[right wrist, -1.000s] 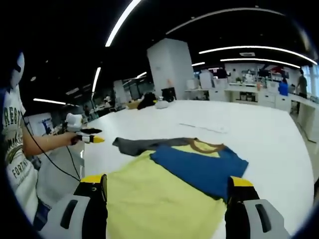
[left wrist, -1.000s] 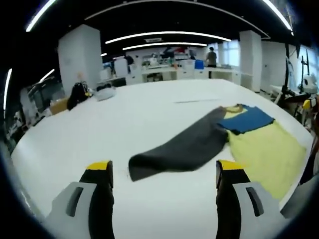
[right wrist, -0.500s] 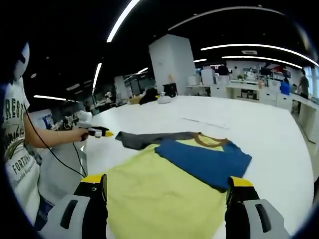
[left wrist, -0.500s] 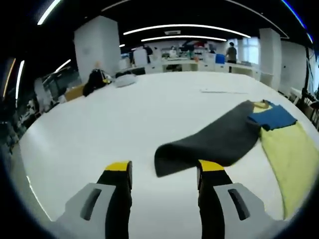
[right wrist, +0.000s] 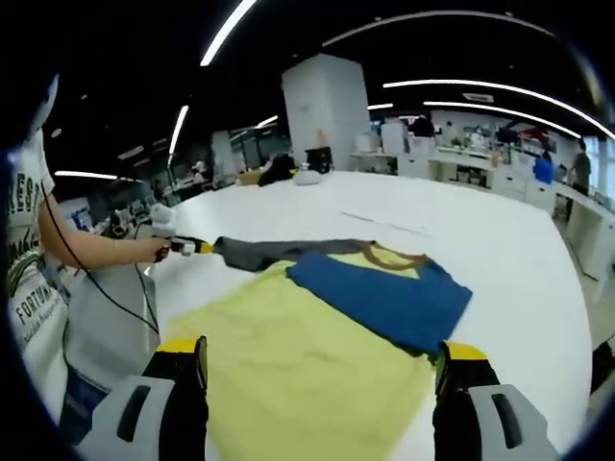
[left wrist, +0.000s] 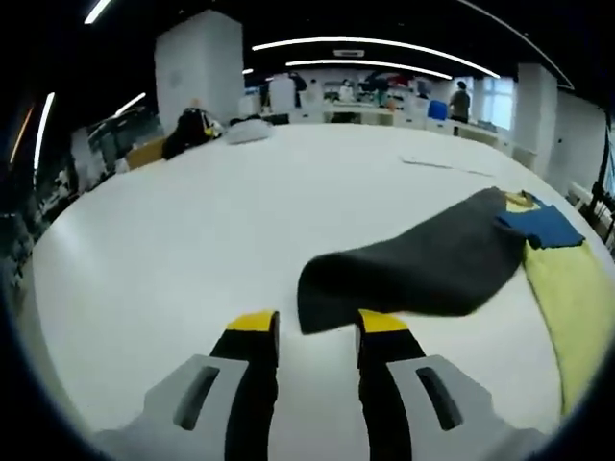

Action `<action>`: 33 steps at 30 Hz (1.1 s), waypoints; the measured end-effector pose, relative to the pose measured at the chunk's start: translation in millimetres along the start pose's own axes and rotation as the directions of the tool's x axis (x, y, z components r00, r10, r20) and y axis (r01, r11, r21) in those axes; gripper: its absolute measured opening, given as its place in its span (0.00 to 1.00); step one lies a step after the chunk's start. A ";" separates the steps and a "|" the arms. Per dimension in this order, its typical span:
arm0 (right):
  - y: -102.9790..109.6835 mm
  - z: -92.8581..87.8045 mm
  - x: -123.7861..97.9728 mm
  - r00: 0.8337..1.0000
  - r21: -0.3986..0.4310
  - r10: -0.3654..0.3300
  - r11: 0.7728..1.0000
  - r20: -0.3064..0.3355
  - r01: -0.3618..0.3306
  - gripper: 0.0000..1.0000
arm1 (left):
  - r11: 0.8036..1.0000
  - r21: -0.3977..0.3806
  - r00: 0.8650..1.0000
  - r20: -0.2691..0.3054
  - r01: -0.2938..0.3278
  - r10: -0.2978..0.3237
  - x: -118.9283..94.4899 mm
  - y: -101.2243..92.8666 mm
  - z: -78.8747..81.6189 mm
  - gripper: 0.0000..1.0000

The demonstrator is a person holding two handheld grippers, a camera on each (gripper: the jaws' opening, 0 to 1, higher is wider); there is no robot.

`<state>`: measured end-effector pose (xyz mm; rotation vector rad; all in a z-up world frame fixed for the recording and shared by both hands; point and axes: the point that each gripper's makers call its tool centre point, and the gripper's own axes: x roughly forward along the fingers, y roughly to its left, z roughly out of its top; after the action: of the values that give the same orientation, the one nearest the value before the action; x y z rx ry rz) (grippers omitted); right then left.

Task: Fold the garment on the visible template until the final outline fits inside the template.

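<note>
One desk (left wrist: 173, 221): white, carrying the garment.
Garment (right wrist: 317, 346): yellow body, blue sleeve folded across, grey sleeve (left wrist: 423, 274) stretched away from the collar.
Shirt print: "FORT…" partly legible on the person (right wrist: 43, 288).
Left claw (left wrist: 315, 331): narrower than before, now at the grey cuff's edge; grasp unclear.
Right claw (right wrist: 322, 360): spread wide, released, above the yellow hem.

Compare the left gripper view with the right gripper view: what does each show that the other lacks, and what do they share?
Left gripper view: its own fingers nearly closed just short of the grey sleeve's cuff.

Right gripper view: its fingers wide apart over the yellow body, the brown collar, the person's arm and the left gripper at the sleeve end.

Shared: the white table, grey sleeve, blue sleeve, yellow body.
</note>
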<state>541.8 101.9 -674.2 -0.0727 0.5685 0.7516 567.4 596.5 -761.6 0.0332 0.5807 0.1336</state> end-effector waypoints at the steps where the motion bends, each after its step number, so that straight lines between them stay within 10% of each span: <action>1: 2.0 -1.2 -0.4 1.000 -0.012 -0.001 1.000 -0.010 0.001 0.98 | 1.000 -0.004 1.000 0.004 0.009 -0.008 3.3 -0.2 0.3 0.22; 24: 2.8 -15.3 -10.9 0.999 -0.027 -0.044 0.999 -0.019 0.044 0.96 | 0.985 -0.167 0.997 0.052 -0.040 0.049 11.2 4.6 -4.7 0.18; 28: 3.3 -15.0 -9.5 0.999 -0.030 -0.048 0.998 -0.022 0.048 0.94 | 0.933 -0.359 0.999 0.012 -0.032 0.039 11.3 7.5 -9.1 0.00; 33: 3.7 -8.3 -9.6 0.999 -0.049 -0.049 0.998 -0.003 0.049 0.93 | 0.959 -0.281 0.999 0.011 -0.028 0.033 10.3 12.2 -4.6 0.00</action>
<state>529.9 96.5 -675.8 -0.1332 0.5501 0.7179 572.0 610.0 -770.2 -0.2325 0.5413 0.2447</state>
